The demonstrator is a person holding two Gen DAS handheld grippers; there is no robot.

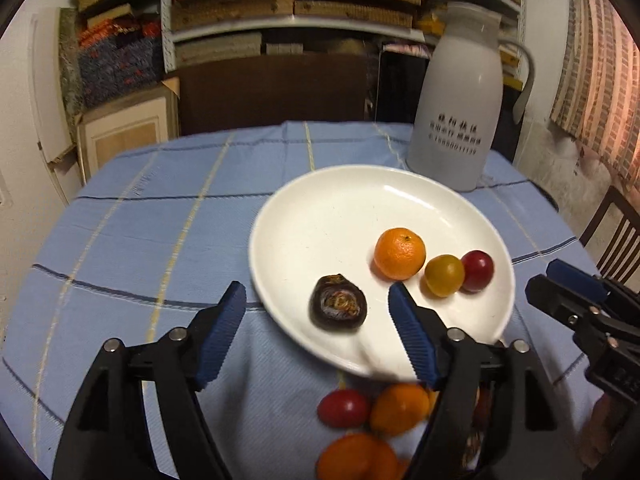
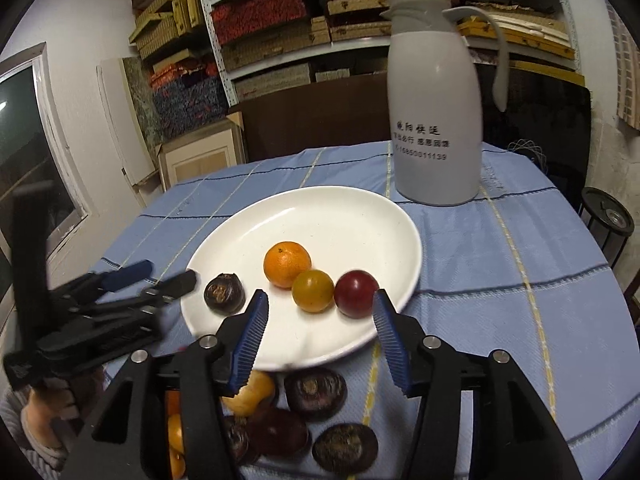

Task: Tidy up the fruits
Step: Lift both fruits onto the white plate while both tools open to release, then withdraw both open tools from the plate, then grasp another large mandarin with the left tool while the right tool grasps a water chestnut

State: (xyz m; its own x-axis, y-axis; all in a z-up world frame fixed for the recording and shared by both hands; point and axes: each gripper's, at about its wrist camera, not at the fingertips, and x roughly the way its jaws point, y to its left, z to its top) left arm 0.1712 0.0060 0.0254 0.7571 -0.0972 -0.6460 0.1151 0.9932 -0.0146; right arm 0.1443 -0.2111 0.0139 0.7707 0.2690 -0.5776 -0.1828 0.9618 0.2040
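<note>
Four fruits sit on your plate (image 2: 372, 208): a tangerine (image 2: 287, 264) toward the middle, a yellow tomato (image 2: 312, 291) touching its near side, a red tomato (image 2: 356, 293) just beside that, and a dark chestnut (image 2: 224, 293) apart from them near the plate's left edge. More fruit lies loose on the tablecloth (image 2: 520, 320) just in front of the plate, and much of it is hidden from you: in the right wrist view your own gripper's frame covers part of a pile of dark chestnuts (image 2: 316, 394) and orange pieces (image 2: 250, 394), while the left wrist view shows only a blurred red tomato (image 1: 343, 408) and tangerines (image 1: 399, 408) cut off at the bottom edge. Your left gripper (image 1: 318, 308) hangs low over the plate's near rim with its jaws spread wide, the chestnut (image 1: 338, 305) lying between the blue pads (image 1: 220, 340) but touched by neither. Your right gripper (image 2: 320, 316) is likewise released, its jaws wide apart over the near rim, framing the two tomatoes without contact. Each view catches the other gripper at its side, tilted in toward the plate. Only the right wrist view shows the whole jug (image 2: 436, 120), spout and handle included, standing on the cloth behind the plate; the left view blurs it.
</note>
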